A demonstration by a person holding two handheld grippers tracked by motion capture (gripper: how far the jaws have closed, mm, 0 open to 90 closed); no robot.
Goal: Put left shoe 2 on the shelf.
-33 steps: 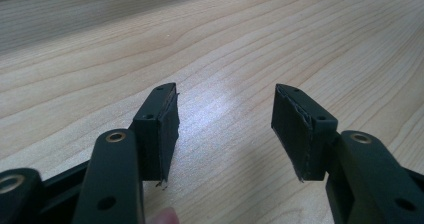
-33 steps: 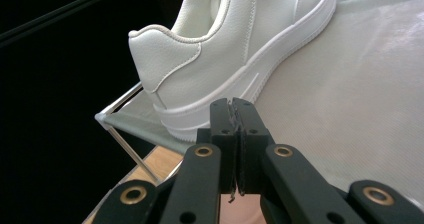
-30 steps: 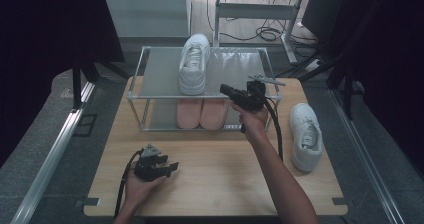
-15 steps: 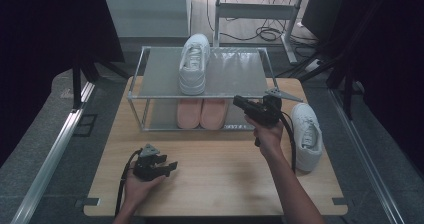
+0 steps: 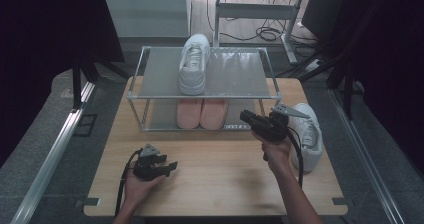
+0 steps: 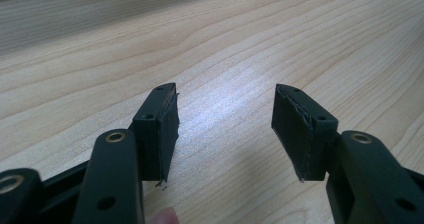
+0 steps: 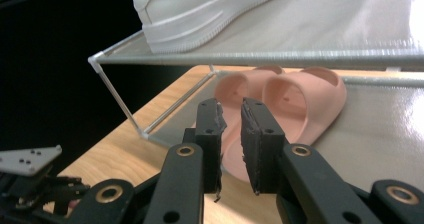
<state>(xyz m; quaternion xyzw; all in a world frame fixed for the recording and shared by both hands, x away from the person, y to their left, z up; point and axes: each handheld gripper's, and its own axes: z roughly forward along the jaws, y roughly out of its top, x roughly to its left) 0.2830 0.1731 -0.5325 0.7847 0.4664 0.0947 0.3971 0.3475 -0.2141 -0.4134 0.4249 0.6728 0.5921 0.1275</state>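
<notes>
Right gripper (image 5: 246, 117) dropped off rack, white shoe (image 5: 311, 134) just beside.

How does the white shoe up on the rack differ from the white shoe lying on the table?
The white shoe on the rack stands upright on the top shelf, while the white shoe on the table lies on the wooden table, off to the right of the rack. The rack shoe has pink slippers beneath it; the table shoe sits right beside the right gripper. Both are white lace-up sneakers, seemingly a pair.
</notes>
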